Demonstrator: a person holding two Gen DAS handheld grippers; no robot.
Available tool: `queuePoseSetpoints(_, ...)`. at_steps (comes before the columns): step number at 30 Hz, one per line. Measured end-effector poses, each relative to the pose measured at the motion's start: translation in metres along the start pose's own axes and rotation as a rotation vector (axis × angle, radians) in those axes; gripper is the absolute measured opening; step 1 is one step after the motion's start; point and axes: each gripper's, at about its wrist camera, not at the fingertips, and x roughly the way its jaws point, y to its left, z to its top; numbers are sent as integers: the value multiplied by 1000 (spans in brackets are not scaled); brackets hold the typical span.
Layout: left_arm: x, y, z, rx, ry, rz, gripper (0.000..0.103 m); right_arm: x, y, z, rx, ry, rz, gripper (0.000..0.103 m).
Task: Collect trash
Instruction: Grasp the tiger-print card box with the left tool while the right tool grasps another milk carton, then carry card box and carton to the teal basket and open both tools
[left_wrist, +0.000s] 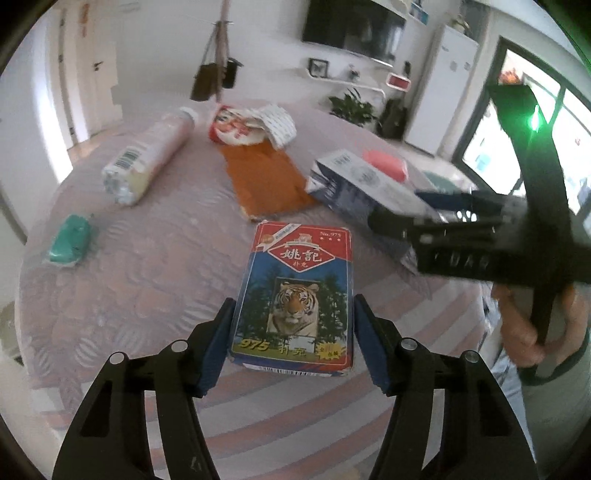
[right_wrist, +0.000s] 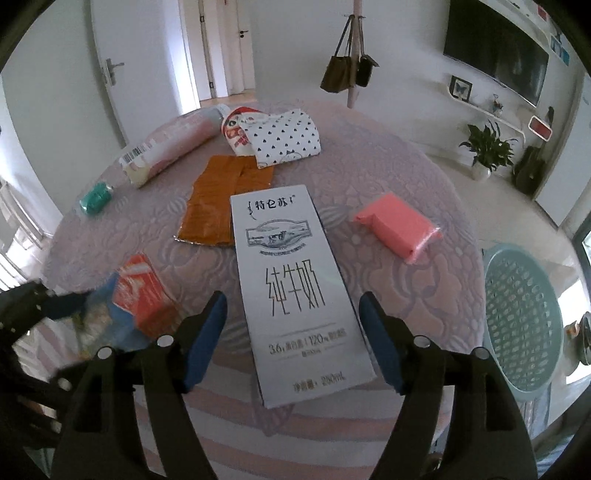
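Observation:
A playing-card box with a tiger picture (left_wrist: 295, 295) lies on the pink tablecloth between the blue pads of my left gripper (left_wrist: 293, 321); the jaws stand open at its sides, apparently just apart from it. A white milk carton (right_wrist: 295, 288) lies between the open jaws of my right gripper (right_wrist: 293, 321), with clear gaps on both sides. In the left wrist view the right gripper (left_wrist: 399, 218) reaches over the carton (left_wrist: 354, 184). The card box (right_wrist: 144, 295) and left gripper (right_wrist: 55, 306) show blurred in the right wrist view.
On the table lie an orange wrapper (right_wrist: 225, 199), a long pink tube (right_wrist: 173, 144), a green packet (right_wrist: 96, 197), a pink packet (right_wrist: 400, 229), a red-and-white bag (left_wrist: 232, 127) and a dotted white wrapper (right_wrist: 284, 138). A light blue basket (right_wrist: 521, 317) stands off the table's right edge.

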Motion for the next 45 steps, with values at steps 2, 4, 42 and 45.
queuePoseSetpoints(2, -3, 2, 2, -19, -16, 0, 60, 1, 3, -1, -18, -2, -18, 60)
queuePoseSetpoints(4, -6, 4, 7, -40, -34, -4, 60, -4, 5, -2, -29, -15, -25, 54)
queuePoseSetpoints(42, 133, -230, 174, 150, -72, -297, 60, -99, -273, -63, 578, -241, -388, 52)
queuePoseSetpoints(45, 162, -244, 174, 150, -11, -324, 60, -83, -299, -76, 657, -193, -377, 52)
